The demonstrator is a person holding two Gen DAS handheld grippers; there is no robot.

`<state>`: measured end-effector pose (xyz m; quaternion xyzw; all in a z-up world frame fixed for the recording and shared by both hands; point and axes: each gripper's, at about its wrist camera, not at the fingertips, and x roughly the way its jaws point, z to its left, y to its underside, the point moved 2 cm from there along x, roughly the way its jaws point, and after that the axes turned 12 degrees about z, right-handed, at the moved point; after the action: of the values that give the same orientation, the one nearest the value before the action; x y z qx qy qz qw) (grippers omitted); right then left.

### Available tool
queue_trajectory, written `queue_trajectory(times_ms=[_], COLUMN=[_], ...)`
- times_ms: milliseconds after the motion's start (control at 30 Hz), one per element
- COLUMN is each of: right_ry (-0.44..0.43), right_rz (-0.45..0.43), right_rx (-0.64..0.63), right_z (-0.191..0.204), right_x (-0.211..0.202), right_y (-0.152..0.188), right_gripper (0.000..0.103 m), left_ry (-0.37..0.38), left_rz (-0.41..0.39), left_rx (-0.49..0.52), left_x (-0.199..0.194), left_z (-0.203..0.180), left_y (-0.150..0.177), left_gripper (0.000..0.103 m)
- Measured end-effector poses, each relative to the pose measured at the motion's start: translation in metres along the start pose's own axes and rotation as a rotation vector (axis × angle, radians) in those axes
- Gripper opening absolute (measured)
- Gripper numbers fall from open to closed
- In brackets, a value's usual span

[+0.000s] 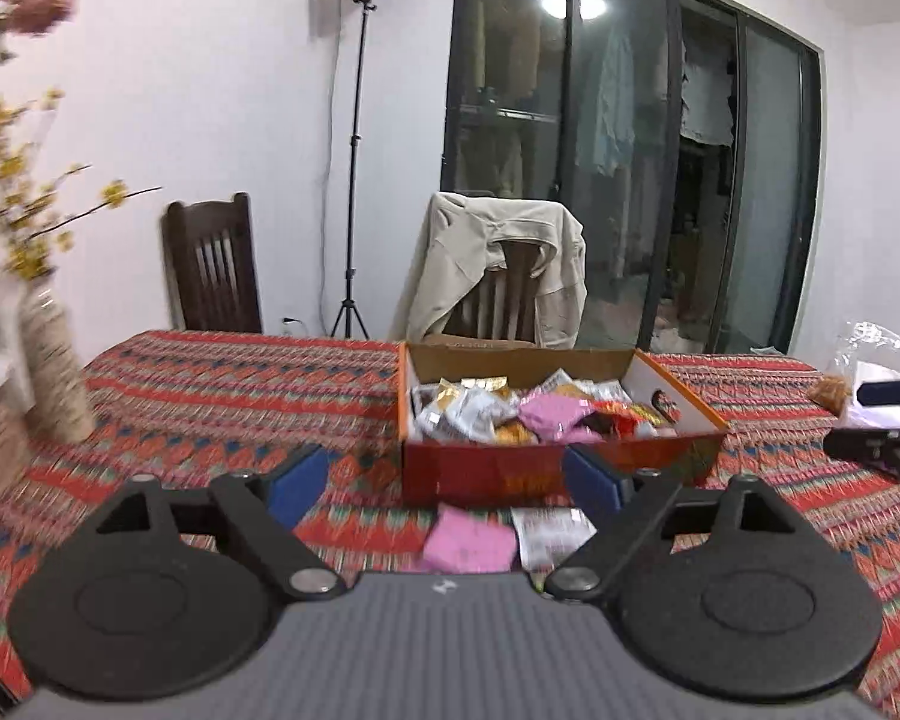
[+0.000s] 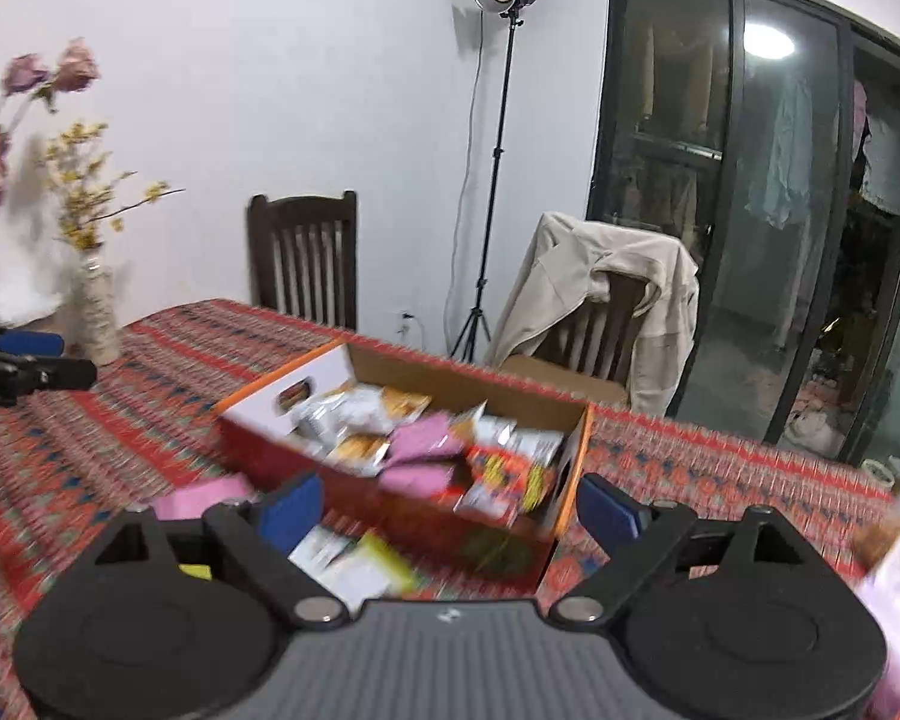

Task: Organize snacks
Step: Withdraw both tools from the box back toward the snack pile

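Motion blur smears the print on every snack packet in the box (image 1: 678, 414), so no label reads. The pink packet (image 1: 471, 546) and the silver packet (image 1: 549, 531) on the worktop (image 1: 210, 396) are partly hidden behind the camera housing. The vase (image 1: 54, 372) is blurred, its flowers cut by the left edge.

right claw (image 2: 444, 507) jaws apart, empty | snack box (image 2: 390, 480) ahead on tablecloth (image 2: 90, 450)
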<state>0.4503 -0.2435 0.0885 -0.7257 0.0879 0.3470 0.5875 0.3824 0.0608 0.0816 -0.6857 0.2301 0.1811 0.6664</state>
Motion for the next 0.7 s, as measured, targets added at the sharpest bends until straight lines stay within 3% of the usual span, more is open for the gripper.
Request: queue_trajectory(times_ms=[167,367,700], right_ry=[-0.017,-0.030,-0.016], right_rz=[0.004,0.037,0.119], right_rx=[0.017,0.091,0.106], right_z=[0.025,0.048,0.058], right_x=[-0.034,-0.052,-0.049], right_y=[0.060,0.120,0.165], right_gripper=[0.092,0.093,0.093], left_ry=[-0.025,0.005,-0.047], left_rz=[0.011,0.107,0.140], left_rx=[-0.039,-0.025,0.007], left_x=[-0.043,-0.059,-0.052], left_z=[-0.010,-0.032,-0.044], left_y=[0.054,0.104,0.120], left_gripper=[0.094,0.094,0.094])
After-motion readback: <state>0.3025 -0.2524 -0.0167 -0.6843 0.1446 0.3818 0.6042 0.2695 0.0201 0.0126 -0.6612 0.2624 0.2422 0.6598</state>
